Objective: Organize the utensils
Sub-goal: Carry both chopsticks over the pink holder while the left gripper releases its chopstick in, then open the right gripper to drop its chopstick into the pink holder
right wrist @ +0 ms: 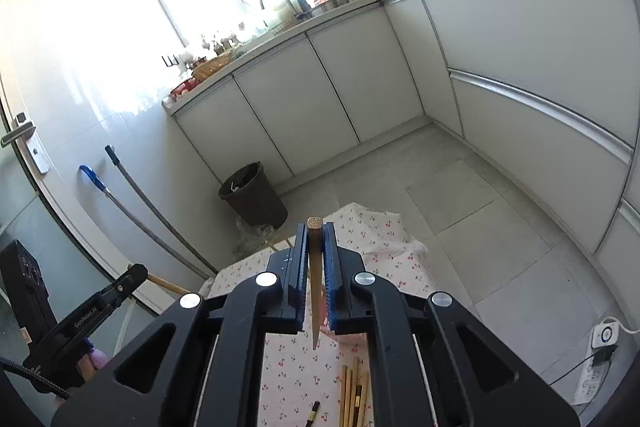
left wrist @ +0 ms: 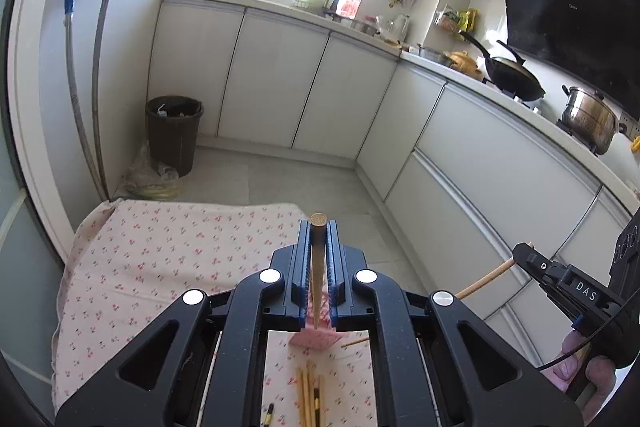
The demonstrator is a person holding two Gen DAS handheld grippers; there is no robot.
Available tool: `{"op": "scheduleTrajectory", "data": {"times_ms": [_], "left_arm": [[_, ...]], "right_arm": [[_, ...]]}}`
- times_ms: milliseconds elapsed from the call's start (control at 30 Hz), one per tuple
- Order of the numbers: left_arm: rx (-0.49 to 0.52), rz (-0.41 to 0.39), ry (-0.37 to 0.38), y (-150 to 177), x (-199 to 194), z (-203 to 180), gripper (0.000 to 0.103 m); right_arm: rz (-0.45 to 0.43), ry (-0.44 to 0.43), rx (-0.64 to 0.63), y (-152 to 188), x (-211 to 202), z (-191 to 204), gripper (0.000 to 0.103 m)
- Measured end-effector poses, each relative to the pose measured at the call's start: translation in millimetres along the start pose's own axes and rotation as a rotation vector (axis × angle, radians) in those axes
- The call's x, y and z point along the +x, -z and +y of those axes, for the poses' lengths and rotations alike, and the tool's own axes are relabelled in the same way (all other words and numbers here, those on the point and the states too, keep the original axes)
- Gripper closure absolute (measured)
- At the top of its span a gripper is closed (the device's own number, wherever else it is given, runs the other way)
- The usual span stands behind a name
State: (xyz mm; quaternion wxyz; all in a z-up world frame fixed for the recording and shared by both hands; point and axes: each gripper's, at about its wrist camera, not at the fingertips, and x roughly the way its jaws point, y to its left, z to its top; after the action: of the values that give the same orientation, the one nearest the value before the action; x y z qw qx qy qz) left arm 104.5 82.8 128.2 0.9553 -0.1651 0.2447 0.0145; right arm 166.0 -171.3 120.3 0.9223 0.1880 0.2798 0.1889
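Bench (left wrist: pixel 160 259) under a cherry-print cloth, kitchen cabinets far behind. Left gripper (left wrist: pixel 319 227): jaws clenched on one bamboo chopstick (left wrist: pixel 318 279), held above the cloth. Right gripper (right wrist: pixel 315 227): jaws clenched on a second chopstick (right wrist: pixel 315 291), also raised. Loose chopsticks (left wrist: pixel 308 395) lie on the near cloth beside a pink block (left wrist: pixel 314 339). Readable: "DAS" on the right gripper's side, "GenRobot.AI" on the left gripper's side.

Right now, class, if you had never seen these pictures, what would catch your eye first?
A brown wooden chopstick clamped upright in the left gripper, and another in the right gripper. Below lie loose bamboo chopsticks on the cherry-print cloth.
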Motion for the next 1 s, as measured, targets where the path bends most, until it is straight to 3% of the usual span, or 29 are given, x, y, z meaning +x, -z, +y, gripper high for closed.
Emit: {"op": "scheduleTrajectory", "data": {"times_ms": [267,367,467,800,900,967,1000], "left_arm": [[0.027,0.002,0.018,0.3,47.6,-19.5,0.094],[0.017,0.026,0.013,13.7,65.3,-12.7,0.080],[-0.039,0.030,0.028,15.5,62.5,0.2,0.074],[-0.102,0.055,-0.008,14.0,55.2,22.5,0.071],[-0.097,0.076,-0.019,17.4,59.6,23.4,0.070],[-0.075,0.092,-0.032,20.0,62.3,21.7,0.068],[-0.063,0.101,-0.041,21.8,63.5,21.3,0.068]], "right_arm": [[-0.047,0.044,-0.015,-13.1,19.2,-4.6,0.095],[-0.042,0.066,-0.020,-10.9,32.4,-7.1,0.095],[-0.028,0.073,-0.021,-8.1,40.4,-9.4,0.095],[0.020,0.110,-0.016,5.3,82.6,-12.2,0.095],[0.028,0.055,0.017,11.0,94.6,-15.6,0.086],[0.045,0.055,0.002,13.7,97.9,-13.0,0.064],[0.048,0.066,-0.020,16.1,97.4,-10.0,0.064]]}}
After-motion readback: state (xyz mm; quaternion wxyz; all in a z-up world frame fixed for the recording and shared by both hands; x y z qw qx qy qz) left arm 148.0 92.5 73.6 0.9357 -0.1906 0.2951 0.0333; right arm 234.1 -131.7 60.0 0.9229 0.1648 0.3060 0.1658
